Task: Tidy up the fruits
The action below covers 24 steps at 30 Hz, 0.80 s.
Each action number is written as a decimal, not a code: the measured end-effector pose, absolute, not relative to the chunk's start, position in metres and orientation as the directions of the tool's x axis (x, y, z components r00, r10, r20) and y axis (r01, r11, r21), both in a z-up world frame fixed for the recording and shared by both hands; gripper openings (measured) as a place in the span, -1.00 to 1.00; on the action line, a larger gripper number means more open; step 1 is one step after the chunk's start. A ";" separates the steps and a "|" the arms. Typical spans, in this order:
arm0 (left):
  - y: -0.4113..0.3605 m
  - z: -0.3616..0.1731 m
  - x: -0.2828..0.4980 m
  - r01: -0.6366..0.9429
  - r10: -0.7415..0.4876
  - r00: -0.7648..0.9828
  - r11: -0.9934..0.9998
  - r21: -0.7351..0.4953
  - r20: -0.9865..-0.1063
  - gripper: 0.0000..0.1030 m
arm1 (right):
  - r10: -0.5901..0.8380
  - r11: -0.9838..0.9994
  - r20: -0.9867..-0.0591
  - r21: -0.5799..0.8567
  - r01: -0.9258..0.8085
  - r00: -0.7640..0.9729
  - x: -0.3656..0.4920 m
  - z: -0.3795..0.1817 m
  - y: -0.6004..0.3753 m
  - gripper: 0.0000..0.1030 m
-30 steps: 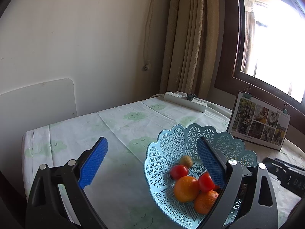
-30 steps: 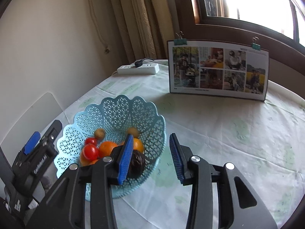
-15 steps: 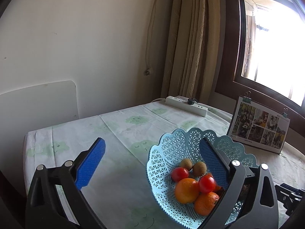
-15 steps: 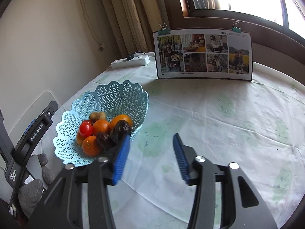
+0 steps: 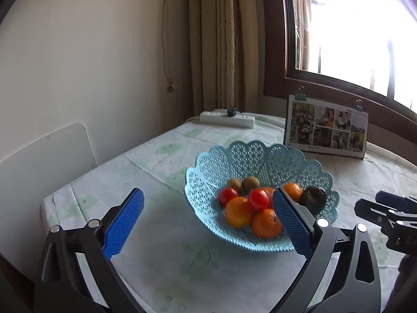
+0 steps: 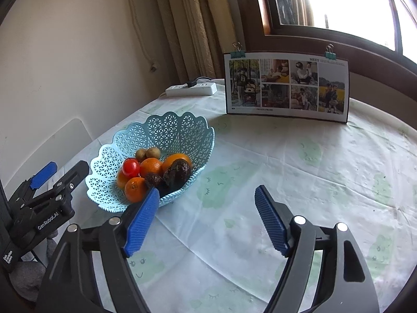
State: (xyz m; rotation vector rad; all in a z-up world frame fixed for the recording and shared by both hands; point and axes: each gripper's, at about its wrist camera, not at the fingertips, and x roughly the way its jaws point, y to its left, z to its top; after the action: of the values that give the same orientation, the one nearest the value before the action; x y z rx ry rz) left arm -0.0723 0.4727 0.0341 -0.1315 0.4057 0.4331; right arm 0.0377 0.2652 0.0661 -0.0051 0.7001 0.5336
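A light blue lattice basket (image 5: 260, 154) (image 6: 166, 130) stands on the table and holds oranges (image 5: 238, 215) (image 6: 150, 166), red tomatoes (image 5: 258, 199) (image 6: 131, 167), two small brown kiwis (image 5: 250, 182) (image 6: 153, 152) and dark wrinkled fruits (image 5: 312, 198) (image 6: 177, 172). My left gripper (image 5: 207, 220) is open and empty, just in front of the basket, its right finger overlapping the near rim. My right gripper (image 6: 207, 220) is open and empty over bare cloth right of the basket. The right gripper (image 5: 391, 214) shows at the left wrist view's right edge.
A clipped photo board (image 5: 327, 127) (image 6: 286, 84) stands against the window sill behind the basket. A white power strip (image 5: 226, 118) (image 6: 191, 90) lies at the table's far edge near the curtain. A white chair back (image 5: 44, 161) stands at the left.
Both grippers have pulled back and up from the basket. The right gripper's jaws have widened. The basket now shows whole in both views, farther from the fingers.
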 end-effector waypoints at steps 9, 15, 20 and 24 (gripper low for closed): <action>0.462 0.022 -0.079 -0.382 0.330 0.808 0.924 -0.007 -0.488 0.94 | 0.482 0.843 -0.600 0.118 -0.525 0.638 0.027 0.070 0.269 0.61; 0.457 0.024 -0.079 -0.383 0.341 0.804 0.924 0.015 -0.487 0.94 | 0.487 0.839 -0.601 0.121 -0.530 0.634 0.024 0.068 0.267 0.61; 0.453 0.025 -0.077 -0.378 0.338 0.805 0.926 0.017 -0.488 0.94 | 0.488 0.841 -0.601 0.130 -0.525 0.633 0.025 0.066 0.264 0.61; 0.451 0.024 -0.076 -0.376 0.336 0.804 0.926 0.018 -0.491 0.94 | 0.491 0.841 -0.594 0.133 -0.524 0.638 0.026 0.066 0.263 0.68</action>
State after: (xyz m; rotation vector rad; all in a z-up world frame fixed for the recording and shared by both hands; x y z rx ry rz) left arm -0.0764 0.4514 0.0245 -0.0812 0.5102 0.3819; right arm 0.0256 0.2629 0.0662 -0.0533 0.6615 0.5792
